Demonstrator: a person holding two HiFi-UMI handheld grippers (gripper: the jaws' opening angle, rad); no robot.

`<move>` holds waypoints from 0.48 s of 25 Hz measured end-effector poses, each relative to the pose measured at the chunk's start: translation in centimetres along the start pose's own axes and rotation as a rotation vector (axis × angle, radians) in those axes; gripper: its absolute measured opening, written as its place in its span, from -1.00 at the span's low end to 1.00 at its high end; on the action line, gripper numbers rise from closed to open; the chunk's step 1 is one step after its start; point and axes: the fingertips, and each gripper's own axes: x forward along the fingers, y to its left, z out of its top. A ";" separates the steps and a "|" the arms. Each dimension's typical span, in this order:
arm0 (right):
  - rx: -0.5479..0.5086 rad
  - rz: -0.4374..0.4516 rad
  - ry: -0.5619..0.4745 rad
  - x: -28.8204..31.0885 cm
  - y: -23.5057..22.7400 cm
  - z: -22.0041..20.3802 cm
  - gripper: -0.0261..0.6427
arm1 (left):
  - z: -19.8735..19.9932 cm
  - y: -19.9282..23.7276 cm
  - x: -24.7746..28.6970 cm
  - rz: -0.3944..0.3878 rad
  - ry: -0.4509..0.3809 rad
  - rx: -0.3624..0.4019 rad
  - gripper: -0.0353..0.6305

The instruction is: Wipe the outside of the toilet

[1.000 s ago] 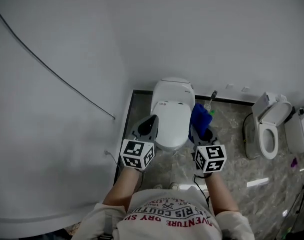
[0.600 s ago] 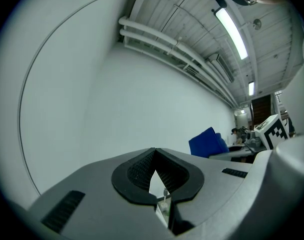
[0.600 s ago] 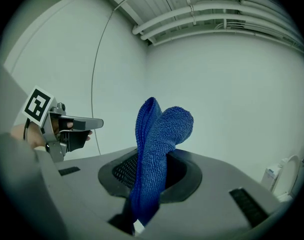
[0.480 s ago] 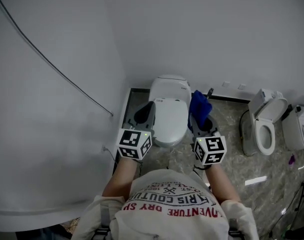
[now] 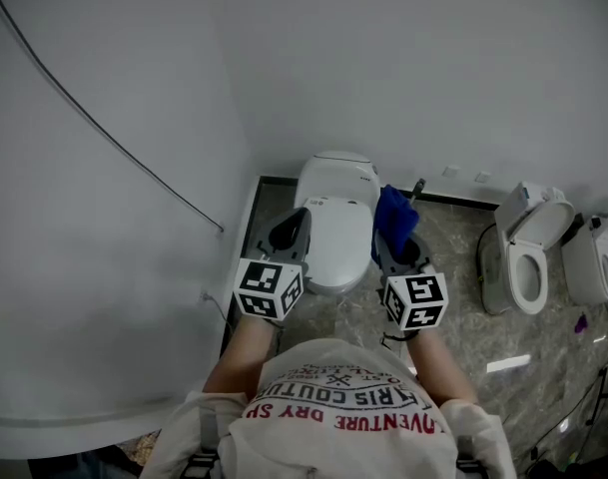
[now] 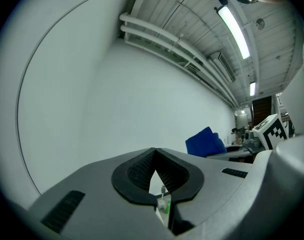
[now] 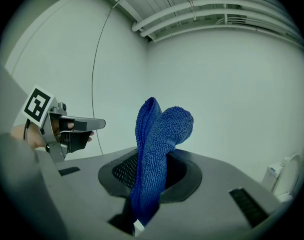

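Head view: white toilet (image 5: 335,226) w/ lid down sits in the corner against a pale wall (image 5: 403,58), on a grey marbled floor (image 5: 453,267). Left gripper (image 5: 300,216) is held just beside the toilet's left flank, right gripper (image 5: 396,247) just beside its right flank, so the bowl lies between the two. Each carries its marker cube nearest the person; the left one is at (image 5: 271,289). A thin dark cable (image 5: 104,138) runs diagonally down the curved wall on the left. Well apart to the right stands a second toilet (image 5: 523,257) w/ seat lid up.

Left gripper view: jaws pressed together at the tips, nothing between them; behind them only wall and ceiling w/ pipes (image 6: 161,36) and strip lights.

Right gripper view: jaws are clamped on a blue cloth (image 7: 159,144), a terry microfibre type, which stands up out of the pads in a folded lobe. Left gripper shows at the far left of this view, approx. level w/ the right one.

From above the cloth overlaps the toilet's right edge, but contact can't be confirmed; prob. it's held clear, since the right gripper's camera faces the bare wall.
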 end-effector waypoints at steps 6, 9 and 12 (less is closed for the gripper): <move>0.007 -0.002 0.007 0.3 -0.3 -0.1 -0.70 | -0.3 0.6 0.4 0.009 0.018 -0.007 -0.88; 0.010 -0.013 0.007 0.5 -0.4 -0.3 -0.70 | -0.5 0.9 0.5 0.008 0.020 -0.007 -0.88; 0.013 -0.018 0.012 1.1 -0.4 -0.4 -0.70 | -0.5 1.4 0.7 0.008 0.017 -0.014 -0.88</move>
